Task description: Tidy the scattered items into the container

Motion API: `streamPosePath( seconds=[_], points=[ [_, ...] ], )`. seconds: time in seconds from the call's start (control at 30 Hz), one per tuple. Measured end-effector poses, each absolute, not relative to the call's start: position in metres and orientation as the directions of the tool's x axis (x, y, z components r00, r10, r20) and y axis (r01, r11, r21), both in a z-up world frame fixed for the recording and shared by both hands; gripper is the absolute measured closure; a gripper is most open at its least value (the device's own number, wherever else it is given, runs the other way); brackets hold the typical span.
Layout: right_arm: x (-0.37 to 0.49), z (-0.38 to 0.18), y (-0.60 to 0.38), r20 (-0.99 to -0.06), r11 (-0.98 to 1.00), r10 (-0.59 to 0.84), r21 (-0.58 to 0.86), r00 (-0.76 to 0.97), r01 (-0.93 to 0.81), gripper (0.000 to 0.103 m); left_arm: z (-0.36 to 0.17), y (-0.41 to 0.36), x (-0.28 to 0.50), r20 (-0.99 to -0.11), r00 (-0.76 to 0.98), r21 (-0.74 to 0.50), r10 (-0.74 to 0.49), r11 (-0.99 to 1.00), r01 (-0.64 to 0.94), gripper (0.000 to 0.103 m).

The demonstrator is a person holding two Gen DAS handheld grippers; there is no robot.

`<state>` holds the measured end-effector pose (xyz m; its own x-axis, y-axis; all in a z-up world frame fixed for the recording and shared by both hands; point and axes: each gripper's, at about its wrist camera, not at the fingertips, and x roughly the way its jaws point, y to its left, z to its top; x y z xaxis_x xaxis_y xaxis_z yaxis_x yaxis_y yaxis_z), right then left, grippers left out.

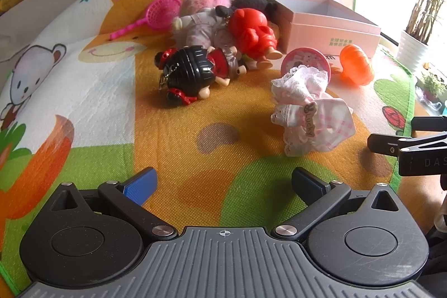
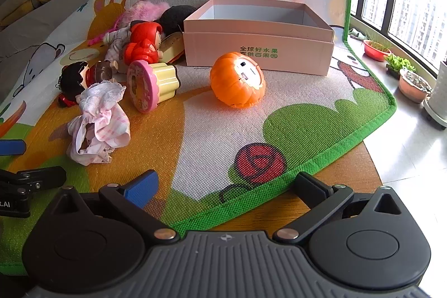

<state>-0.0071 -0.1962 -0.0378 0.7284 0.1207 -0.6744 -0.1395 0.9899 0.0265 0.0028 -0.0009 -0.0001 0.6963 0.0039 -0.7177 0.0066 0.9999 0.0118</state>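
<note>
Mat edge: I see the green border of the mat (image 2: 335, 155) run lower right in the right view.
Free room: bare mat lies between my grippers and the toys.
Left gripper (image 1: 223, 183): fingers apart, holding nothing.
Right gripper (image 2: 226, 186): fingers apart, holding nothing.
Box (image 2: 259, 46): pink, open, upper centre.
Pumpkin (image 2: 237, 83): orange, tipped over, just before the box.
Cloth (image 1: 310, 113): pink, crumpled, centre right.

A colourful woven play mat (image 2: 223, 124) printed with a giraffe, a mouse and a ladybird carries everything. On it, in the upper middle of the right wrist view, stands an open pale pink cardboard box (image 2: 259, 52). Just before it lies an orange plastic pumpkin (image 2: 237, 83), tipped over. Left of that lie a pink-lidded cream cupcake toy (image 2: 152, 84), a crumpled pink-and-white lace doll dress (image 2: 99, 122), a black-haired doll (image 1: 190, 73), a red plastic figure (image 1: 251, 30) and a pink plastic net scoop (image 1: 156, 14).
</note>
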Motion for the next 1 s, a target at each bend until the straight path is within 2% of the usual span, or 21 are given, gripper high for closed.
streamPosePath(
  seconds=[0.3,0.43,0.6,0.87,1.0],
  points=[
    [-0.011,-0.032,-0.206,-0.613,0.973,0.205,0.046,0.763,-0.225,0.0,0.002,-0.001,0.003,-0.713,0.701,0.001,-0.008,1.0,0.013,0.0],
    [-0.008,-0.024,-0.207,-0.564,0.961,0.235,0.014,0.791,-0.275,0.0,0.013,-0.008,0.004,-0.666,0.741,-0.034,-0.081,0.996,0.079,0.0],
    [0.007,-0.015,-0.215,-0.532,0.958,0.252,0.017,0.808,-0.287,0.0,0.024,-0.033,0.016,-0.616,0.779,0.011,-0.115,0.988,0.154,0.0],
    [0.032,-0.02,-0.225,-0.547,0.972,0.208,0.023,0.811,-0.234,0.0,0.01,-0.057,0.043,-0.646,0.759,0.092,-0.081,0.979,0.183,0.0],
    [0.038,-0.029,-0.223,-0.579,0.965,0.243,0.058,0.779,-0.257,0.0,0.0,-0.055,0.048,-0.687,0.723,0.069,-0.079,0.983,0.173,0.0]
  ],
)
